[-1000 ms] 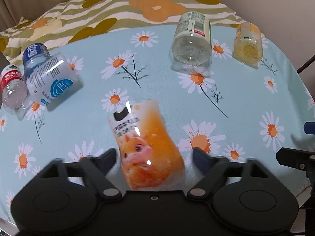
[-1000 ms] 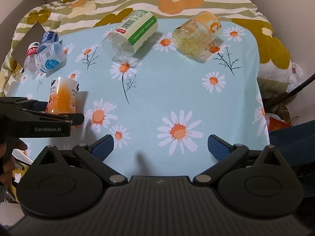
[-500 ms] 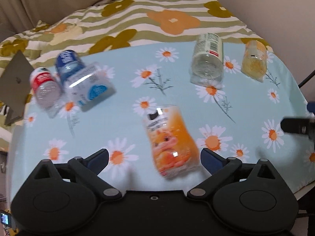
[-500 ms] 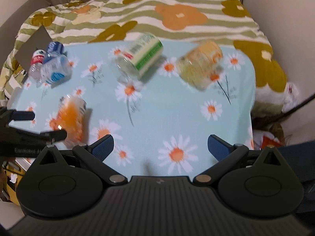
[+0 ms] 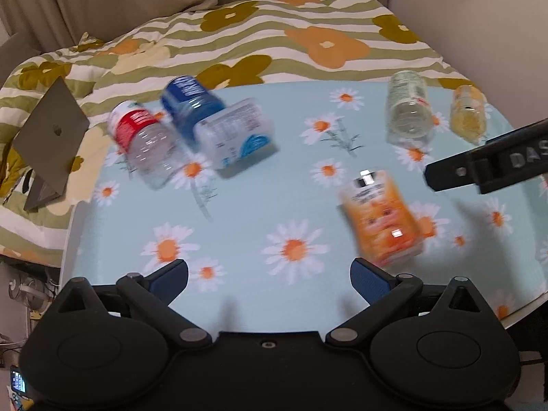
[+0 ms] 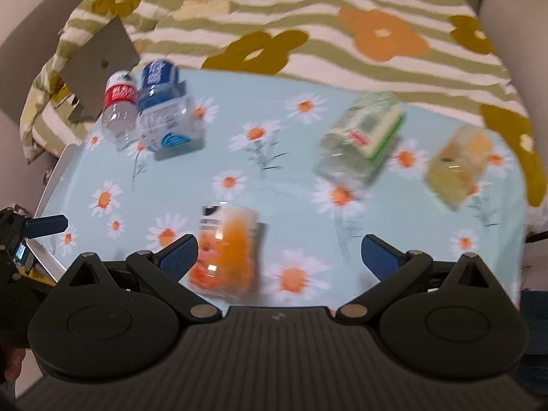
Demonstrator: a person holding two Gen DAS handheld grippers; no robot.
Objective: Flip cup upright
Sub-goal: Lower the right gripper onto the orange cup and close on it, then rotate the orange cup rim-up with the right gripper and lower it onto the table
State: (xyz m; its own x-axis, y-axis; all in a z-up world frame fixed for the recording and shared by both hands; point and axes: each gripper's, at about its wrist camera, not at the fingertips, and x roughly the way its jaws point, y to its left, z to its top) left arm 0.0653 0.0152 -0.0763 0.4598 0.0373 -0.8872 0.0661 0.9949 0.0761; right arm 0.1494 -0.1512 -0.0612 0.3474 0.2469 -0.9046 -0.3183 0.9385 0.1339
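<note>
The left gripper (image 5: 269, 279) is spread wide with nothing between its blue-padded fingers (image 5: 371, 279), hanging over the near part of the daisy-print tablecloth (image 5: 260, 205). The orange cup (image 5: 382, 219), printed with a cartoon animal and a dark-and-white label at its far end, sits just ahead of the left gripper's right finger and outside its gap; blur hides whether it stands or leans. Beyond the cup and to the right, a black bar of the other tool crosses the left wrist view.

The right gripper (image 6: 279, 257) is also wide apart and holds nothing. In its view the orange cup (image 6: 226, 250) lies just beside the inner face of its left finger, inside the gap toward the left side; whether pad and cup touch cannot be told through the blur.

Ahead and to the left of both grippers lies a cluster of three clear containers: a red-labelled bottle (image 5: 144, 140), a blue-labelled bottle (image 5: 190, 102) and a white-and-blue-labelled one (image 5: 236, 137) pressed close together. Far ahead to the right, a green-and-white-labelled clear bottle (image 6: 361, 140) and a yellowish jar (image 6: 457, 164) lie on their sides, near each other. A grey laptop (image 5: 51, 133) rests on the striped floral bedspread (image 5: 274, 37) beyond the table's left edge.
</note>
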